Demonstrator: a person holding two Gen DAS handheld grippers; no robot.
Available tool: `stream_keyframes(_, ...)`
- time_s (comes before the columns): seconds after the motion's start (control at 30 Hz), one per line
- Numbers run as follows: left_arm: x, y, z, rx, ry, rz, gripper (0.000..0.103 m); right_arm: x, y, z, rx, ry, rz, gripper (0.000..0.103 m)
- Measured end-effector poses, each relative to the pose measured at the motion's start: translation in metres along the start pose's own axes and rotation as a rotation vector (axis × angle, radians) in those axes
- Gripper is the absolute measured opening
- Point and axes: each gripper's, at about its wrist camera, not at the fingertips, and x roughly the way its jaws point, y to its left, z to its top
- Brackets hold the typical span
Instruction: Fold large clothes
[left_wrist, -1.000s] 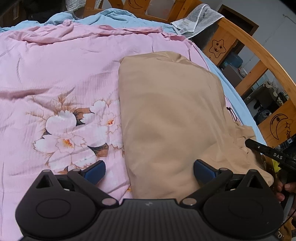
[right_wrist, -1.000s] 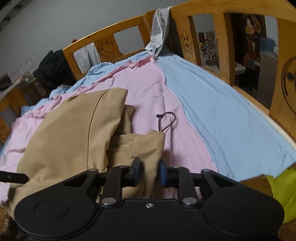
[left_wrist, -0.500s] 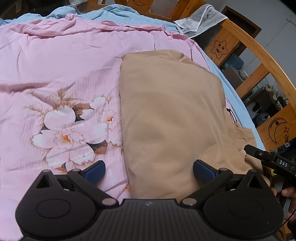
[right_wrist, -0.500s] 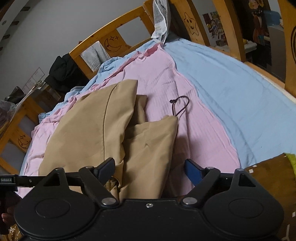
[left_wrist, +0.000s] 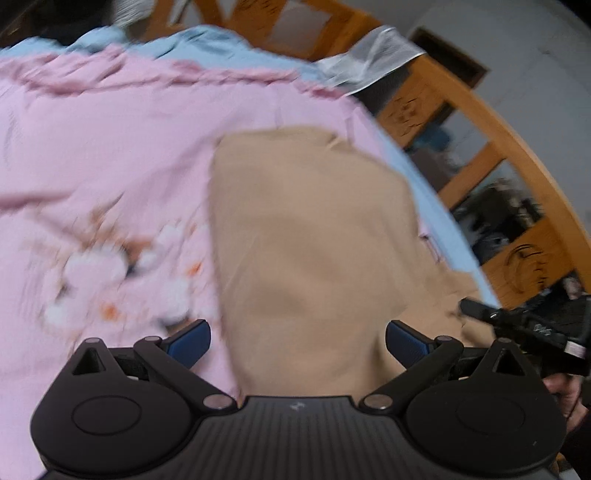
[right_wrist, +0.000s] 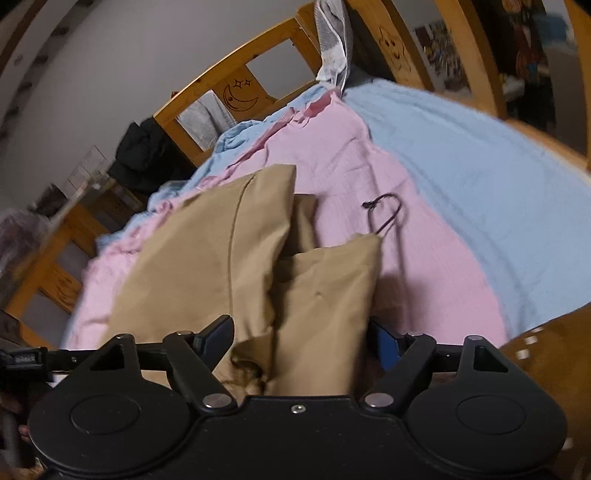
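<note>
A tan garment (left_wrist: 310, 240) lies folded lengthwise on the pink floral sheet (left_wrist: 110, 147). My left gripper (left_wrist: 297, 332) is open, its blue pads on either side of the garment's near end without pressing it. In the right wrist view the same tan garment (right_wrist: 207, 258) shows a folded flap with a dark drawstring loop (right_wrist: 388, 214) at its far corner. My right gripper (right_wrist: 301, 330) is open wide with the flap's near edge lying loose between its fingers. The right gripper's tip (left_wrist: 517, 321) shows at the left view's right edge.
A blue sheet (right_wrist: 461, 166) covers the bed's right side. The wooden bed rail (right_wrist: 229, 74) with moon and star carvings surrounds the bed, and a grey towel (right_wrist: 332, 55) hangs over it. A brown patterned cloth (right_wrist: 546, 350) lies at the near right.
The right gripper went from shut on the tan flap's edge to open, letting the cloth go. Both views tilted slightly, and the left view is now blurred.
</note>
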Motion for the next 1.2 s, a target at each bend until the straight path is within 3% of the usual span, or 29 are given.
stream_keyframes(0.1,0.015,0.003,0.020,0.005,0.030,-0.052,0.102,0.012,-0.004,0.004,0.024,0.026,0.016,0.083)
stream_keyframes(0.17,0.029,0.007,0.032,-0.019,0.084,-0.045,0.102,0.018,-0.006,0.007,0.037,0.036,0.023,0.081)
stream_keyframes(0.3,0.047,0.012,0.041,-0.015,0.149,-0.070,0.103,0.022,-0.002,0.010,-0.006,0.049,0.011,0.067)
stream_keyframes(0.47,0.058,0.018,0.041,-0.076,0.184,-0.092,0.100,0.026,0.004,0.006,-0.045,0.074,-0.009,0.057)
stream_keyframes(0.53,0.056,0.009,0.042,-0.053,0.177,-0.049,0.093,0.027,0.006,0.007,-0.045,0.083,-0.008,0.025)
stream_keyframes(0.63,0.045,-0.010,0.042,0.025,0.143,0.012,0.079,0.025,0.028,0.008,-0.125,0.056,-0.059,0.010)
stream_keyframes(0.73,0.033,-0.027,0.045,0.090,0.110,0.034,0.069,0.018,0.053,0.006,-0.218,0.012,-0.076,0.008)
stream_keyframes(0.9,0.017,-0.044,0.063,0.201,0.036,0.037,0.064,0.016,0.087,0.016,-0.315,-0.071,-0.053,0.006)
stream_keyframes(1.1,0.001,-0.043,0.114,0.286,-0.078,0.080,0.064,0.033,0.124,0.057,-0.395,-0.176,-0.024,0.006)
stream_keyframes(1.2,0.009,-0.027,0.151,0.287,-0.076,0.106,0.065,0.058,0.141,0.084,-0.394,-0.200,-0.016,0.006)
